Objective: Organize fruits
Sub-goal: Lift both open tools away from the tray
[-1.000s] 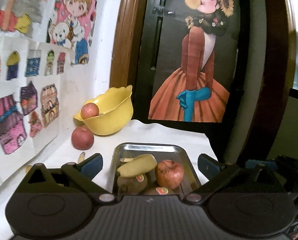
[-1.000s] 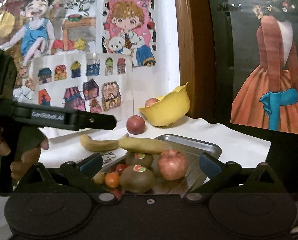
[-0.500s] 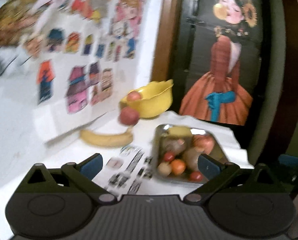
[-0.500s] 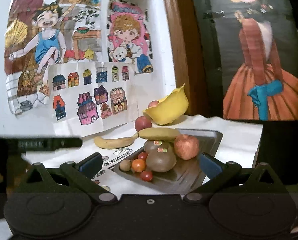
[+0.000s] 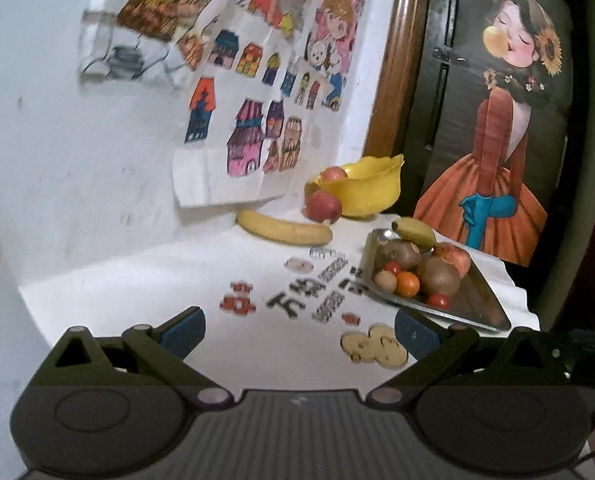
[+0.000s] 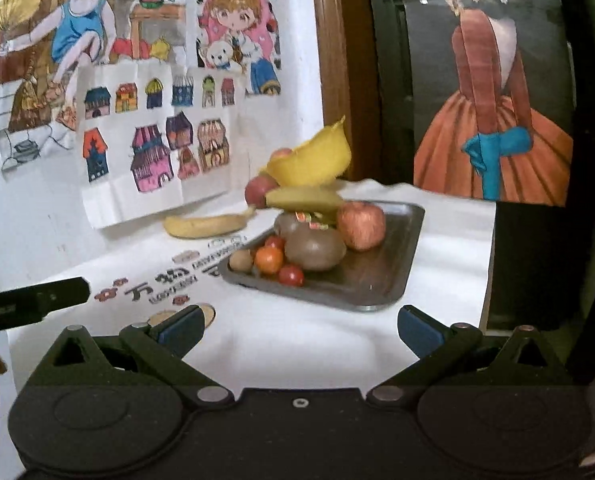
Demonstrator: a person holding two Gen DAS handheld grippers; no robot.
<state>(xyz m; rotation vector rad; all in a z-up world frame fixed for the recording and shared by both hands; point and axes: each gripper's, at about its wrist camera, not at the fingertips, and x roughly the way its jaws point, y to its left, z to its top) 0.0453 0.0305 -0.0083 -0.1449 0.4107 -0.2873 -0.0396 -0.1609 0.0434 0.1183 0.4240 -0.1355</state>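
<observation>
A metal tray [image 6: 381,280] [image 5: 477,300] holds a red apple [image 6: 361,226], two kiwis [image 6: 315,250], a banana [image 6: 305,199], an orange [image 6: 268,260] and small tomatoes. A yellow bowl [image 5: 361,188] [image 6: 311,162] at the back has an apple inside. Another apple [image 5: 323,206] and a loose banana [image 5: 283,230] [image 6: 205,225] lie on the white cloth beside it. My left gripper [image 5: 299,334] is open over the cloth, left of the tray. My right gripper [image 6: 299,330] is open, well short of the tray's near edge.
Drawings hang on the white wall [image 5: 77,160] to the left. A dark door with a poster [image 5: 493,140] stands behind the table. The cloth [image 5: 297,292] carries printed characters. The left gripper's body [image 6: 29,304] and a hand show at the right wrist view's left edge.
Both grippers have drawn back and away from the tray; the left one swung leftward, so the tray now sits to its right. Both stay open and empty.
</observation>
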